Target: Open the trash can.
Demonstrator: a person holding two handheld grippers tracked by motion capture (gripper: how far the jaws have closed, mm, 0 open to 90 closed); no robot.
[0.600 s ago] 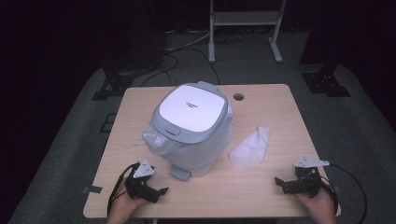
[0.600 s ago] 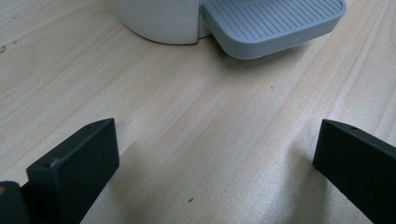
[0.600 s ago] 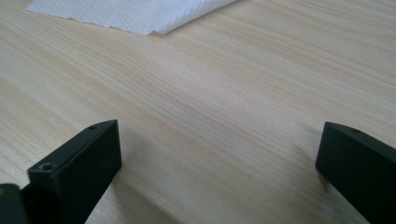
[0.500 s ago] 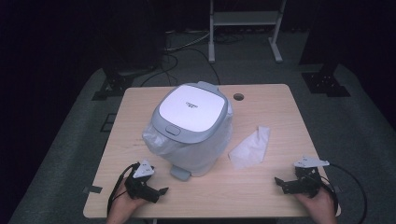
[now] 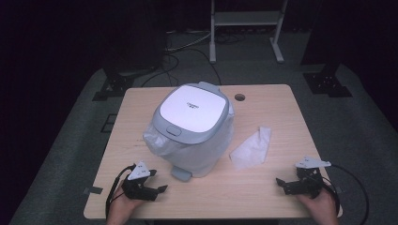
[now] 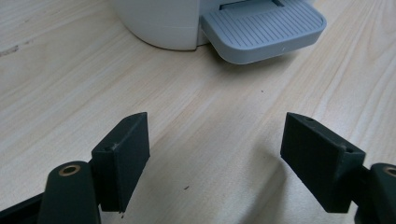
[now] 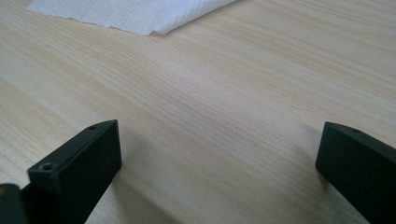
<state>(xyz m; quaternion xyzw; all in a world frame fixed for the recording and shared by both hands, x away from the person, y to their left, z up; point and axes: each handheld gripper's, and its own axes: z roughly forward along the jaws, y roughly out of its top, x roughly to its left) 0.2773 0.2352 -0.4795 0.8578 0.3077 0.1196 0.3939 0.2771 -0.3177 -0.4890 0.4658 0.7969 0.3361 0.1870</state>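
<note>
A white and grey pedal bin (image 5: 192,126) with a clear liner bag stands in the middle of the wooden table (image 5: 277,112). Its grey foot pedal (image 5: 180,173) (image 6: 264,28) faces the near edge. A white paper towel (image 5: 252,148) (image 7: 126,11) lies flat to the right of the bin. My left gripper (image 5: 157,190) (image 6: 215,158) rests open near the front left edge, pointing toward the pedal with nothing between its jaws. Near the front right edge my right gripper (image 5: 283,185) (image 7: 217,168) stands open over bare wood, short of the towel.
A round cable hole (image 5: 240,97) sits at the table's back edge. Cables trail from both grippers off the near edge. Beyond the table the dark floor holds a metal stand (image 5: 244,28) and black bases (image 5: 328,82).
</note>
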